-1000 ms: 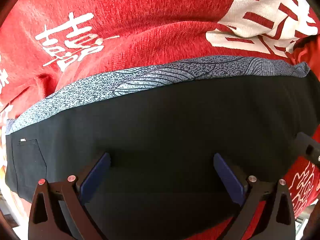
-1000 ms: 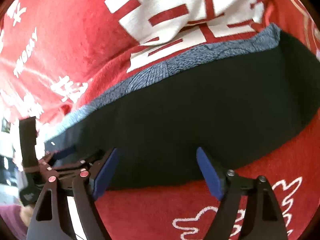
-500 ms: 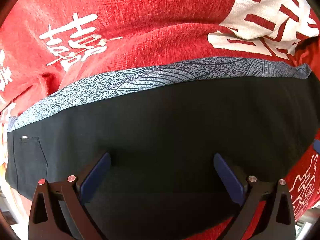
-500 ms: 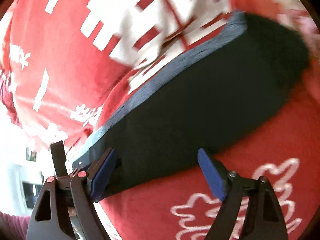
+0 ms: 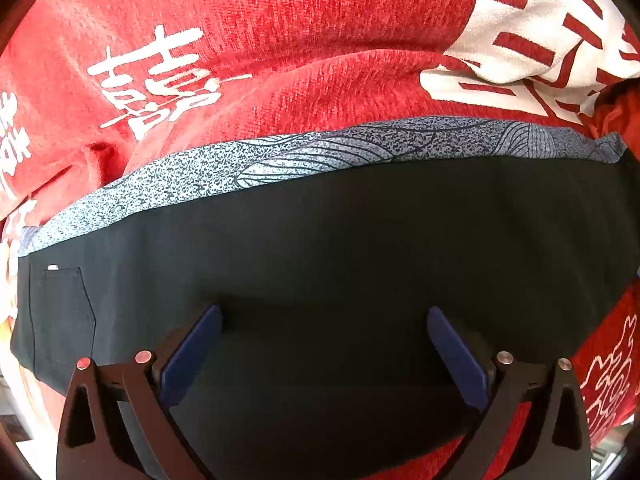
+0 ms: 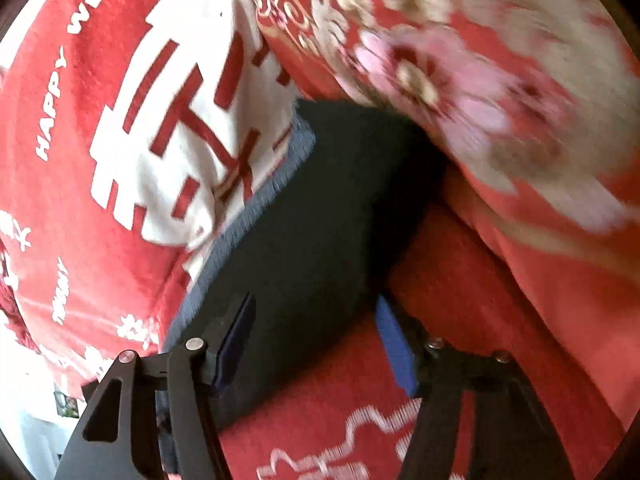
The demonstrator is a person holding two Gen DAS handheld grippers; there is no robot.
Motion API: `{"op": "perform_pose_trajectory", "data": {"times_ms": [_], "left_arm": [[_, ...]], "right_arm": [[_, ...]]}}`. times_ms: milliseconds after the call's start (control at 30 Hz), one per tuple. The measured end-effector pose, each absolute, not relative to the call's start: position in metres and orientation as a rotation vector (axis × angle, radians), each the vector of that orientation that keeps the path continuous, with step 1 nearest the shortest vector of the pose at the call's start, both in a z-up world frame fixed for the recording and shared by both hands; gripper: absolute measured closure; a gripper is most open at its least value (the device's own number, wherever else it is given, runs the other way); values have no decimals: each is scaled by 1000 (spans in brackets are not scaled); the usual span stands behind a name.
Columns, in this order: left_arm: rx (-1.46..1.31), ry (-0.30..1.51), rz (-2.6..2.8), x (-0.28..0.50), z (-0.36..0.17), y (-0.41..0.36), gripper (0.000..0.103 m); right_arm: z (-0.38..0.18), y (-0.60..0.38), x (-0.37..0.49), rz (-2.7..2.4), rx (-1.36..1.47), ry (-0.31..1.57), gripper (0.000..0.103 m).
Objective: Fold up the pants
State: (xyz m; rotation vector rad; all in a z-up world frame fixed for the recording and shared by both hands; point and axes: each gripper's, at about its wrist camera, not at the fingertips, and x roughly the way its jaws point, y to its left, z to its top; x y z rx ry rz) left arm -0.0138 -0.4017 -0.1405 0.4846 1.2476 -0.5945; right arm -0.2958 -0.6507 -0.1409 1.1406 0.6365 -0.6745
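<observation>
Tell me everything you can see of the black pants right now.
The black pants lie flat, folded into a long strip, on a red blanket printed with white characters. The fabric looks smooth and matte. A grey patterned band runs along the far edge, and a stitched pocket with a small white tag shows at the left end. The left hand-held gripper is open over the middle; the right hand-held gripper, jaws narrowing, straddles the near edge at one end.

A home, most likely a bedroom: the whole surface is a soft red blanket printed with white double-happiness characters and the words "HAPPY WED…", beside a red quilt with pink flowers, and dark pants lie on it
</observation>
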Motion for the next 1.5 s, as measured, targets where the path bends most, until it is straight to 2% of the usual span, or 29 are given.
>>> {"op": "perform_pose_trajectory", "data": {"times_ms": [133,167,200,233,267,300,467,567,600,667,833,867,1100,1200,1233,1367,1400,1433,1500], "left_arm": [[515,1245,-590,-13,-137,-406,0],[529,1242,-586,-14,-135,-408,4],[530,1241,-596,-15,-130,-411,19],[525,1249,-616,-16,-126,-415,26],[517,1260,-640,-19,-120,-421,30],[504,1255,-659,-21,-114,-426,30],[463,1158,-794,-41,-94,-477,30],[533,1232,-828,-53,-130,-511,28],[545,1187,-809,-58,-135,-515,22],[563,1117,-810,-66,-134,-517,22],[549,1163,-825,-57,-132,-514,21],[548,1165,-827,-56,-131,-514,21],[532,1158,-813,-61,-135,-510,19],[527,1155,-805,-63,-135,-509,19],[526,1156,-801,-63,-134,-509,19],[525,1156,-791,-65,-134,-508,19],[526,1154,-789,-63,-135,-510,19],[528,1151,-787,-64,-135,-511,19],[543,1139,-784,-65,-137,-514,19]], "right_arm": [[-146,-666,-280,-694,1154,606,37],[-145,-668,-276,-699,1153,622,45],[-144,-669,-274,-717,1145,654,67],[-143,-671,-275,-727,1142,669,81],[-142,-673,-277,-701,1164,657,87],[-138,-673,-278,-685,1167,653,88],[-105,-665,-273,-602,1092,623,90],[-91,-658,-268,-561,1077,605,90],[-88,-656,-265,-554,1067,607,90],[-85,-653,-259,-550,1048,616,90],[-85,-650,-253,-573,1050,632,90],[-87,-651,-259,-599,1065,639,86],[-127,-652,-287,-664,1123,726,78],[-143,-651,-286,-655,1134,732,63],[-147,-651,-285,-655,1137,725,63],[-154,-659,-268,-630,1137,686,65],[-154,-662,-261,-613,1157,701,81],[-151,-664,-255,-599,1159,699,87],[-131,-662,-248,-550,1131,668,88]]}}
